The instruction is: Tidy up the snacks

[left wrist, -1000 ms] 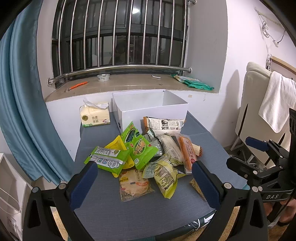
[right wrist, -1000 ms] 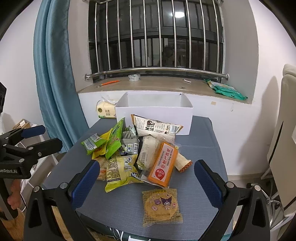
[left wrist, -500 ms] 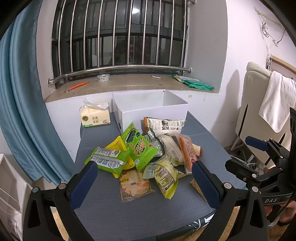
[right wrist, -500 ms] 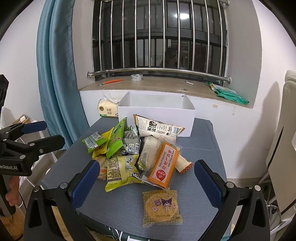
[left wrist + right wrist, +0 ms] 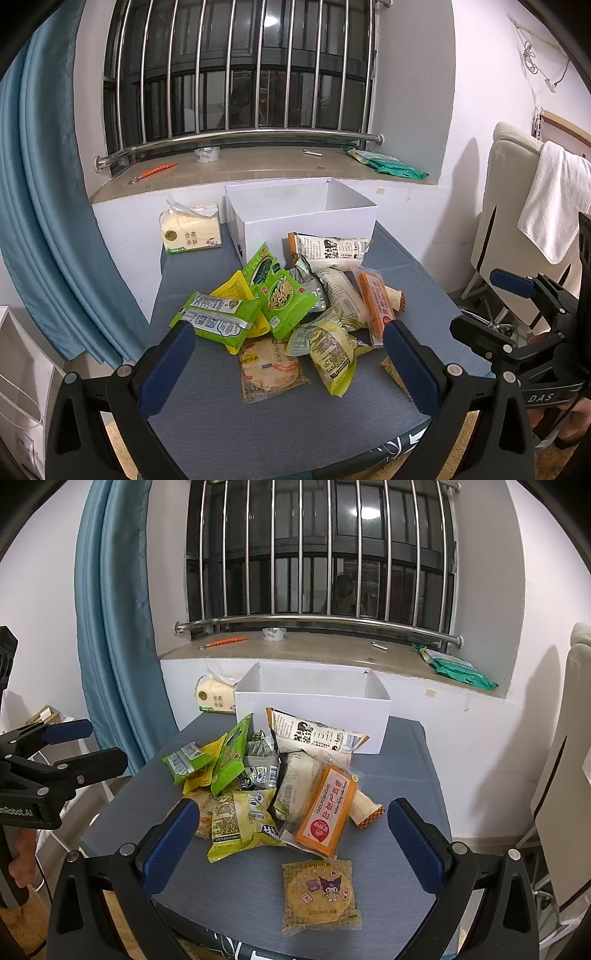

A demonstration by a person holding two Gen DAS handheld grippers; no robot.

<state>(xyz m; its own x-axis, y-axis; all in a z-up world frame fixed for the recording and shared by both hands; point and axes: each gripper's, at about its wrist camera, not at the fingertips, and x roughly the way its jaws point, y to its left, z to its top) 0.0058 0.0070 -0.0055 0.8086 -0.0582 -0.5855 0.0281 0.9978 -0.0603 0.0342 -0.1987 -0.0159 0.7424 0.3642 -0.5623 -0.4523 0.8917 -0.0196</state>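
Note:
A pile of snack packets lies on the blue-grey table; it also shows in the right wrist view. An open, empty white box stands behind it, also seen in the right wrist view. An orange packet tops the pile's right side. A yellow cookie packet lies alone near the front edge. My left gripper is open and empty, above the near edge. My right gripper is open and empty, just behind the cookie packet.
A tissue pack sits left of the box. A blue curtain hangs at the left. The window sill carries tape, a pen and a green bag. A chair with a white towel stands at the right.
The right wrist view has shifted slightly left and back; the left gripper has barely moved. Both grippers stay open and the snacks have not moved.

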